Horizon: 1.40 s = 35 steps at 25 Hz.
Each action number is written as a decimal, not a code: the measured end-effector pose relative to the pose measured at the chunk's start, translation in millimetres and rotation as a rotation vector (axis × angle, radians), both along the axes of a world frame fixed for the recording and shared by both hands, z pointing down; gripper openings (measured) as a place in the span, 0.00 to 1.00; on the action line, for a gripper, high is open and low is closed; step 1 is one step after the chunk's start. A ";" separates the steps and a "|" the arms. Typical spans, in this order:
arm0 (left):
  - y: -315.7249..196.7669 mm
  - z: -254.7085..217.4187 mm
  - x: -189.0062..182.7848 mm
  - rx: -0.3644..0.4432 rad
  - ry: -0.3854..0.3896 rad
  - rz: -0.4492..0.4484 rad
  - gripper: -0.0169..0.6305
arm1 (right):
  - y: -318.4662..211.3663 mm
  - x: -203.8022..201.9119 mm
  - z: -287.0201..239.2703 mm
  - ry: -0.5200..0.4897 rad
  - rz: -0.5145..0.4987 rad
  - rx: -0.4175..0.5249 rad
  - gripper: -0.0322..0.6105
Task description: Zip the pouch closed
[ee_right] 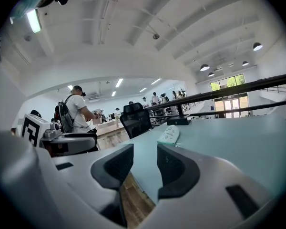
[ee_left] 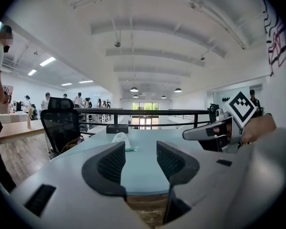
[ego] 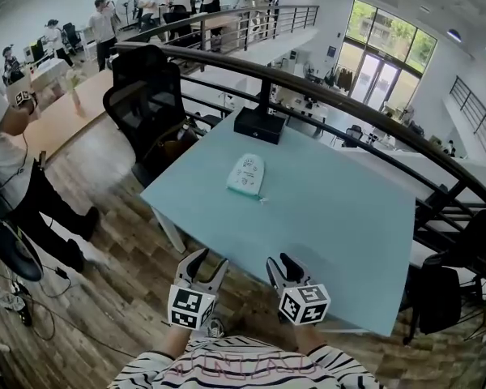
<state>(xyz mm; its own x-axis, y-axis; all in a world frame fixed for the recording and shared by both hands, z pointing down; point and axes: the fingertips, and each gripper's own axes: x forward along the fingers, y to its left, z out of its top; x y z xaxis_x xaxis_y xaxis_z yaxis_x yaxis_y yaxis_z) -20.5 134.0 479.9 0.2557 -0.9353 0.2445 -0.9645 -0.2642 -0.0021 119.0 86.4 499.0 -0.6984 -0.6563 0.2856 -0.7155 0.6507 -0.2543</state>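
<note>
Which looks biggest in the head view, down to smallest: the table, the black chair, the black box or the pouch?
1. table
2. black chair
3. black box and pouch: they look about alike, and the box sits farther off, so I won't rank them.
</note>
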 end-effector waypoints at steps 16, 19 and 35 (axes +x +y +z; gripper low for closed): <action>-29.0 23.0 -76.5 -0.049 0.033 0.057 0.31 | -23.4 -61.5 16.6 0.027 0.105 -0.051 0.29; -40.3 31.5 -75.8 -0.062 0.046 0.059 0.31 | -36.4 -59.6 22.1 0.038 0.107 -0.056 0.29; -152.9 47.2 -61.9 -0.105 0.042 0.054 0.31 | -155.3 -43.4 43.6 0.081 0.084 -0.099 0.29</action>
